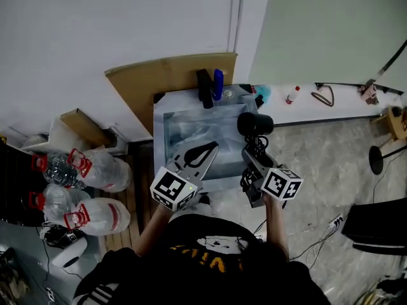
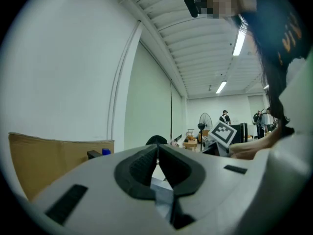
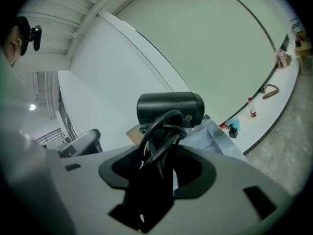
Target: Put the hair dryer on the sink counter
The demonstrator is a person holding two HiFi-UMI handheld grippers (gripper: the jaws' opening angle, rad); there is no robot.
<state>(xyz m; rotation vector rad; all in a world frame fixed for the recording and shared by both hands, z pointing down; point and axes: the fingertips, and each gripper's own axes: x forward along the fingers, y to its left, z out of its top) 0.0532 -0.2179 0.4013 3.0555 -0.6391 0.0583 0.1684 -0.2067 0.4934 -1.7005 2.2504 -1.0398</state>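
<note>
A black hair dryer hangs above the right side of the steel sink. My right gripper is shut on its handle, where the black cord is wound in loops. In the right gripper view the dryer's barrel stands upright just past my right gripper, and the cord fills the gap between the jaws. My left gripper hovers over the basin to the left of the dryer; its jaws meet at the tips with nothing between them.
A black object and a blue one stand on the sink's back rim, with a cardboard sheet behind. Large water bottles lie on the floor at left. A white ledge with a small bottle runs along the right.
</note>
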